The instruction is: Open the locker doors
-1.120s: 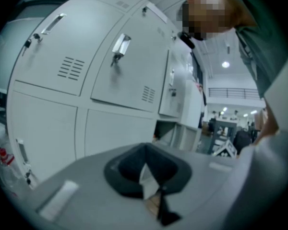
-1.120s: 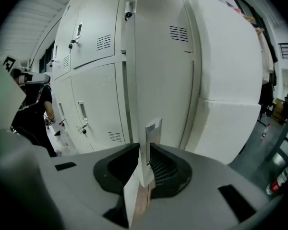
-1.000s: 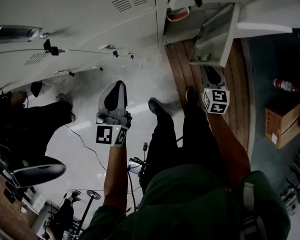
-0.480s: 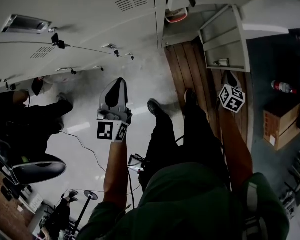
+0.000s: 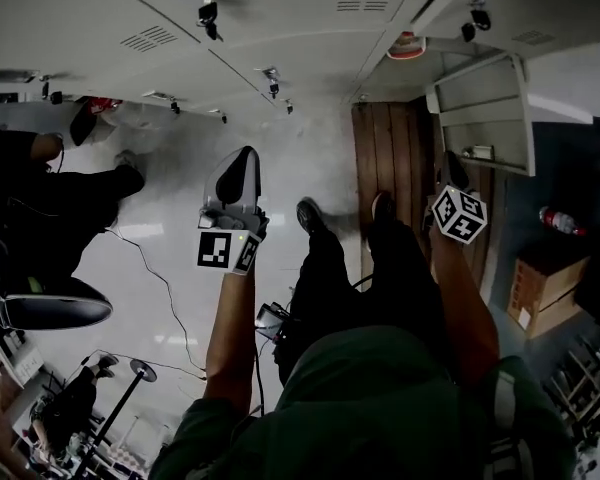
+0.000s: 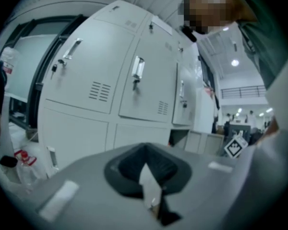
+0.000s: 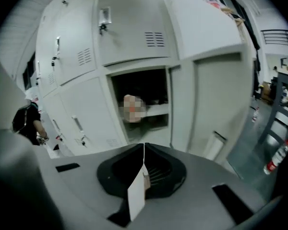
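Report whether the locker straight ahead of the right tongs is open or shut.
Open. The locker shows its dark inside and a shelf; its door stands swung out to the right.

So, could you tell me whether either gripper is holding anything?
Nothing is held: the left gripper is shut empty, and the right gripper has just been closing with nothing between its jaws.

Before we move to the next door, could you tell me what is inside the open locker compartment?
The open compartment shows a pale shelf across its dark interior. The space above the shelf is too dark to make out, and a blur covers its left part.
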Available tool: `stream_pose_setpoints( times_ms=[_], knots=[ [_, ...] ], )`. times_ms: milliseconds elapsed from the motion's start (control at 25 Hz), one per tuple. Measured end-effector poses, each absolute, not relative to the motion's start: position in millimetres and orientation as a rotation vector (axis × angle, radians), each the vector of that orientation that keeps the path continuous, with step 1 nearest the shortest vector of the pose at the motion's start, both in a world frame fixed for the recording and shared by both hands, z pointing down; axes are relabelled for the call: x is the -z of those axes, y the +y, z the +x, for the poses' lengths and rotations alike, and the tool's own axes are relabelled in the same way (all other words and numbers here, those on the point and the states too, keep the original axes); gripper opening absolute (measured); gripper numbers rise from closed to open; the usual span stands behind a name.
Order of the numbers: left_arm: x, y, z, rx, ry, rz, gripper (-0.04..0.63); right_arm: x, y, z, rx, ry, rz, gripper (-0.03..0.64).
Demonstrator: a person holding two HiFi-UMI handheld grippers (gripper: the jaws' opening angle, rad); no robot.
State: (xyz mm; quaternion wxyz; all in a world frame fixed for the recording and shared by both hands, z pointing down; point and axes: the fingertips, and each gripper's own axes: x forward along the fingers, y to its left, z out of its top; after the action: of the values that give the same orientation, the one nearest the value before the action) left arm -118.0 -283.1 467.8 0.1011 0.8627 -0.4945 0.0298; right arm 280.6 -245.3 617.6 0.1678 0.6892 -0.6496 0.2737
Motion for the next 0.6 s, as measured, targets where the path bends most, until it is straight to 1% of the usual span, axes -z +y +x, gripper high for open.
stream_pose_setpoints(
  times_ms=[160,280,600],
  knots=[
    [-455.3,-279.2,-152.3,0.012,-1.547,2.516,0.002,-593.1,-297.7,183.4,-0.62,-2.125,1.755,0.006],
    [-455.6,-275.0,-180.5,0.011,-1.606,2.48,0.002,-580.8,-328.0,120.0,-0.542,-2.257,1.633,0.006],
    [-461.9,-266.9,-241.8,-0.005,-1.726,2.384,0.002,-571.0,-379.3,-13.7,-0.449,-2.455,1.389,0.008]
  ],
)
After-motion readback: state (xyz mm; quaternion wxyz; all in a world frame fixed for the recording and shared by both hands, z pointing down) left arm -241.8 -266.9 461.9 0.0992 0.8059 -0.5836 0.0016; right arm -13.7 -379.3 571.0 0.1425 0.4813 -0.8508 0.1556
